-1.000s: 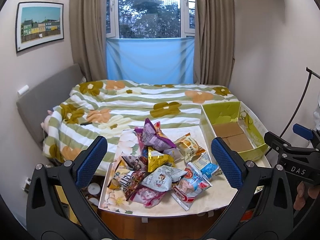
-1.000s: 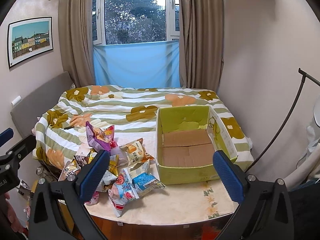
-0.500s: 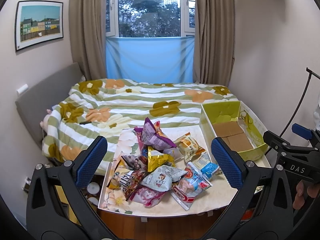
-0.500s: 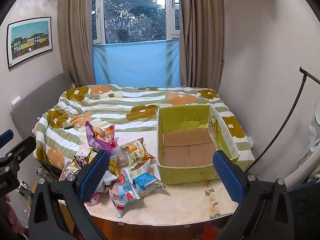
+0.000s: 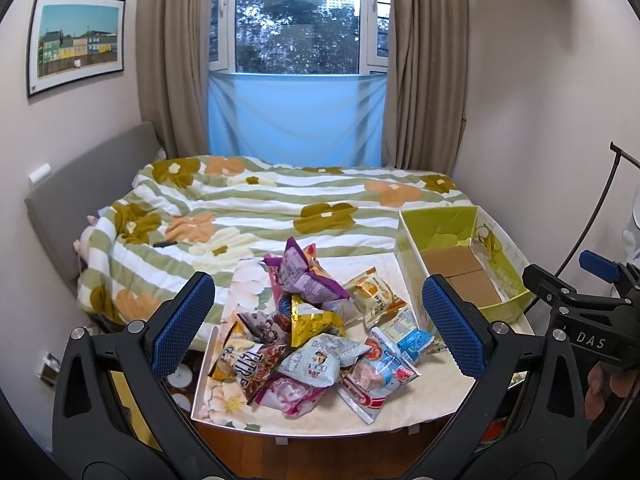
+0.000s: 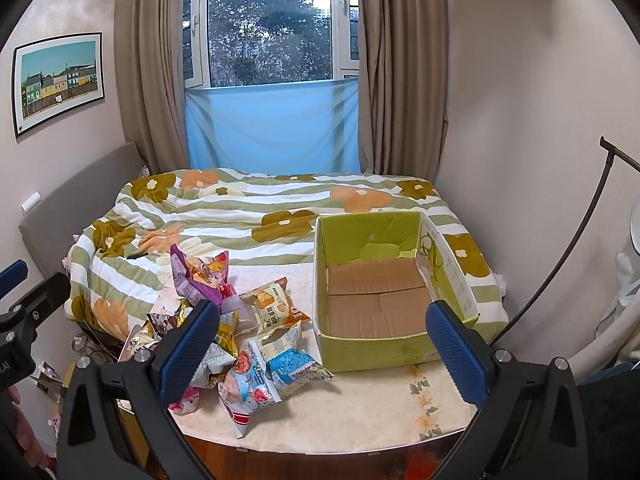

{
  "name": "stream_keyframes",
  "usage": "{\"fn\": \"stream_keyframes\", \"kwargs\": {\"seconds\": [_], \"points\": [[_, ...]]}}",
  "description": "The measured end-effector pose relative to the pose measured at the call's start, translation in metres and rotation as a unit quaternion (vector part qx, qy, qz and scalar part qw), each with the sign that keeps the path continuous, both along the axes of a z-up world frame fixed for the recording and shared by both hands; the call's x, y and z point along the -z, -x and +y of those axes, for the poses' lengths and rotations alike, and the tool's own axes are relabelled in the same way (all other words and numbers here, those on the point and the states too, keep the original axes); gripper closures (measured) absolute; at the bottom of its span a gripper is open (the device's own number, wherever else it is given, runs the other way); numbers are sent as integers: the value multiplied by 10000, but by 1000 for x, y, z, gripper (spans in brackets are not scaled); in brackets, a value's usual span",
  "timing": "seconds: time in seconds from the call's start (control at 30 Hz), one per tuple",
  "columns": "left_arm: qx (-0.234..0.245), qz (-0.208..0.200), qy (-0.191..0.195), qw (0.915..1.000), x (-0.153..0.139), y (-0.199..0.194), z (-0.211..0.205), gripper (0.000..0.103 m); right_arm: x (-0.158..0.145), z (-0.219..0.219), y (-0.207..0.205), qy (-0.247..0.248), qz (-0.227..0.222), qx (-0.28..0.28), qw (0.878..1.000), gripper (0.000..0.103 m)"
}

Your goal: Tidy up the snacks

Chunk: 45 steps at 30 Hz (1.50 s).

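A pile of snack packets (image 5: 316, 332) lies on the left half of a small cream table (image 5: 420, 404); the same snack pile (image 6: 236, 332) shows in the right wrist view. To its right stands a green cardboard box (image 6: 384, 280), holding nothing, also seen as the green box (image 5: 460, 256) in the left wrist view. My left gripper (image 5: 318, 330) hovers open above and short of the pile, nothing between its blue pads (image 5: 182, 320). My right gripper (image 6: 320, 350) is open too, held short of the box's front left corner. A purple packet (image 5: 308, 276) tops the pile.
A bed with a green striped floral quilt (image 5: 280, 208) lies right behind the table. Walls close in on the right and left. A curved black stand (image 6: 560, 264) rises at the right. A hand (image 5: 608, 384) holds the right gripper at the left wrist view's edge.
Both views have shifted only slightly; the packets and the box lie as before, and both grippers stay open.
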State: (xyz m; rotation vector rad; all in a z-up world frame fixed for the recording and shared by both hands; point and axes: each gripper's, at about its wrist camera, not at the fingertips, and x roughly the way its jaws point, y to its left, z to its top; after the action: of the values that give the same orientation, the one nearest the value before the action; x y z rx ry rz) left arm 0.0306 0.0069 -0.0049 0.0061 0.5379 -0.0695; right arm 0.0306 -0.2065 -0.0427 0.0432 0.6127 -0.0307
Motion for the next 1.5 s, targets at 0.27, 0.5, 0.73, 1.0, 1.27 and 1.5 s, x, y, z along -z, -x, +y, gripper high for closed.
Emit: {"fn": "stream_keyframes", "kwargs": {"seconds": [0.27, 0.5, 0.73, 1.0, 1.27, 1.5], "points": [[20, 31, -18, 10000, 0, -3, -1, 1, 3, 4, -6, -65, 11, 22, 10000, 0], [17, 35, -21, 10000, -1, -4, -1, 1, 3, 1, -5, -67, 11, 17, 10000, 0], [10, 20, -24, 10000, -1, -3, -2, 1, 2, 2, -6, -64, 7, 23, 10000, 0], [-5, 143, 16, 9999, 1, -8, -3, 1, 1, -3, -3, -122, 11, -13, 9999, 0], [-108, 720, 88, 9973, 44, -18, -7, 1, 24, -14, -8, -317, 401, -497, 9975, 0], [53, 1271, -110, 9918, 110, -36, -4, 1, 81, -7, -27, -685, 1040, -936, 9878, 0]]}}
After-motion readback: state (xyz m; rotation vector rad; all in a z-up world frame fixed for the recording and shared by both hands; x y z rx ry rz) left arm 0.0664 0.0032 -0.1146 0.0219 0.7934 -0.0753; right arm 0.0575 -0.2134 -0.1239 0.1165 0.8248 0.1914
